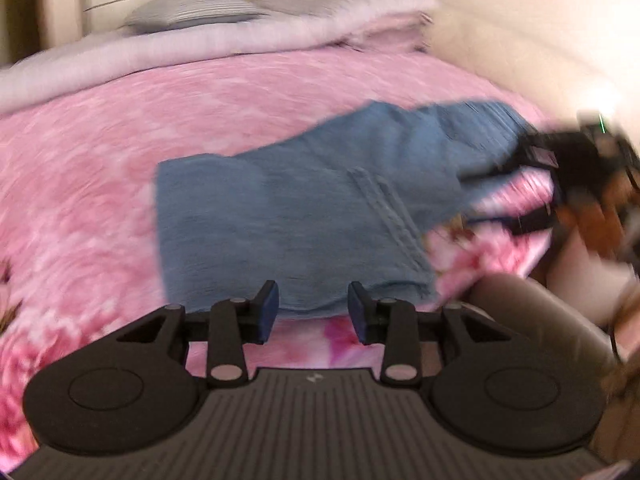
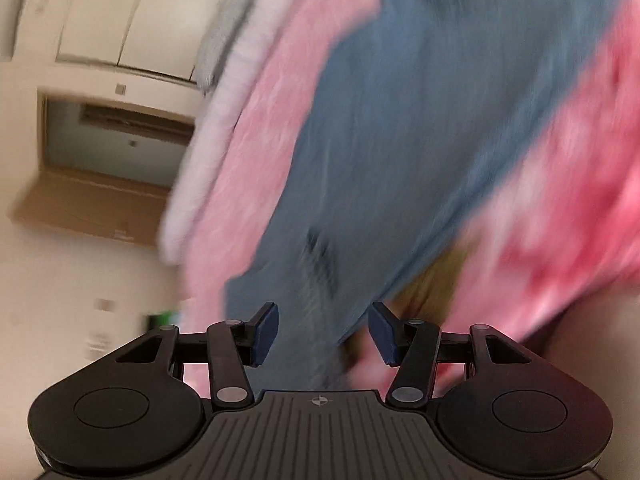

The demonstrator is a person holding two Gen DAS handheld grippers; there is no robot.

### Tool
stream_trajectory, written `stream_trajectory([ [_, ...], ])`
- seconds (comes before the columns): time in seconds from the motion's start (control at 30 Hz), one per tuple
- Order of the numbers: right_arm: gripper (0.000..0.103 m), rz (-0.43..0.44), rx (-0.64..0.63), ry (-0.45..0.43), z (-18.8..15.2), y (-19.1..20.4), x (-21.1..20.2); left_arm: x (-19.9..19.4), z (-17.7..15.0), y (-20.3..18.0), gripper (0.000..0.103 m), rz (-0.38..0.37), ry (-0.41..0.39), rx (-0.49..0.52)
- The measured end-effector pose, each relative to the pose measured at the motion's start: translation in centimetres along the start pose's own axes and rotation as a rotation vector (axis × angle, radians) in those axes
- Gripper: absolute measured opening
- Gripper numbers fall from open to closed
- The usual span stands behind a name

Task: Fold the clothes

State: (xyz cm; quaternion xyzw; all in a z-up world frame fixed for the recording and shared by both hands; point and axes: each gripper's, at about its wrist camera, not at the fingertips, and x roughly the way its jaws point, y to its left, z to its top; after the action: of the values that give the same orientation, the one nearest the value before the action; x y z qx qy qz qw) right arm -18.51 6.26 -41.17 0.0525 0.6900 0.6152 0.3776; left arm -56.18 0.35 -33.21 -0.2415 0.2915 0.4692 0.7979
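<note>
Pink bedspread [image 1: 100, 168] under blue garment [image 1: 280, 208]

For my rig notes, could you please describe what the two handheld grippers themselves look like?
Both match: the left gripper and right gripper each have a grey ribbed body, two round black housings, black linkage arms with silver pivot pins, and dark blue finger pads. Each body carries a small, differently shaped emblem.

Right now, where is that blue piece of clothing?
The blue garment lies on the pink floral bedspread, just ahead of the open left gripper in its view, with the right gripper at its far right end.
</note>
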Motion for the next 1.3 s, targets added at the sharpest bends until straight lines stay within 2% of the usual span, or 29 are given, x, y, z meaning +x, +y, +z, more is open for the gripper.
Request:
stream_trajectory([
  [0.03, 0.055, 0.030, 0.040, 0.029, -0.2, -0.3, 0.5, -0.1, 0.0, 0.6, 0.032, 0.013, -0.010, -0.041],
  [0.23, 0.055, 0.019, 0.077, 0.103, -1.3, -1.4, 4.0, 0.2, 0.3, 1.8, 0.032, 0.030, -0.050, -0.171],
  [0.3, 0.055, -0.015, 0.033, 0.101, -1.3, -1.3, 4.6, 0.2, 0.1, 2.3, 0.032, 0.039, -0.055, -0.204],
  [0.5, 0.054, 0.003, -0.071, 0.132, -1.6, -0.3, 6.9, 0.0, 0.0, 3.3, 0.032, 0.029, -0.073, -0.275],
  [0.53, 0.049, -0.007, -0.109, 0.136, -1.7, 0.1, 7.2, 0.0, 0.1, 3.3, 0.032, 0.034, -0.074, -0.275],
  [0.6, 0.018, -0.035, -0.204, 0.151, -1.9, 1.0, 7.8, -0.2, 0.4, 3.4, 0.032, 0.039, -0.076, -0.275],
  [0.67, 0.013, -0.068, -0.321, 0.149, -1.6, 2.5, 7.7, -0.5, 0.7, 3.6, 0.032, 0.040, -0.088, -0.278],
  [0.73, 0.011, -0.077, -0.466, 0.104, -1.2, 5.0, 6.5, -0.9, 1.2, 3.8, 0.032, 0.030, -0.103, -0.284],
  [0.83, 0.011, -0.105, -0.655, -0.010, 0.2, 8.2, 3.4, -0.9, 1.9, 3.9, 0.031, -0.008, -0.121, -0.299],
  [0.93, 0.011, -0.184, -0.733, -0.137, 2.5, 8.3, -0.4, 0.7, 2.7, 3.2, 0.032, -0.042, -0.107, -0.290],
  [0.97, 0.011, -0.222, -0.731, -0.178, 3.4, 7.6, -1.5, 1.4, 2.9, 3.0, 0.032, -0.048, -0.097, -0.284],
  [1.03, 0.016, -0.316, -0.640, -0.232, 6.0, 5.2, -2.0, 3.5, 3.4, 2.3, 0.031, -0.039, -0.054, -0.273],
  [1.1, 0.022, -0.349, -0.451, -0.230, 8.3, 1.7, -2.1, 5.0, 3.8, 1.8, 0.031, -0.032, -0.022, -0.258],
  [1.17, 0.028, -0.229, -0.239, -0.266, 9.0, -1.6, -3.7, 6.1, 4.1, 1.3, 0.031, -0.028, -0.002, -0.242],
  [1.2, 0.033, -0.180, -0.153, -0.281, 9.2, -2.9, -4.4, 6.3, 4.1, 1.3, 0.031, -0.025, 0.003, -0.236],
  [1.23, 0.038, -0.163, -0.127, -0.287, 8.9, -3.1, -4.6, 6.5, 4.1, 1.2, 0.031, -0.021, 0.008, -0.230],
  [1.3, 0.038, -0.130, -0.076, -0.301, 8.4, -3.7, -5.0, 6.9, 4.2, 1.1, 0.031, -0.015, 0.019, -0.218],
])
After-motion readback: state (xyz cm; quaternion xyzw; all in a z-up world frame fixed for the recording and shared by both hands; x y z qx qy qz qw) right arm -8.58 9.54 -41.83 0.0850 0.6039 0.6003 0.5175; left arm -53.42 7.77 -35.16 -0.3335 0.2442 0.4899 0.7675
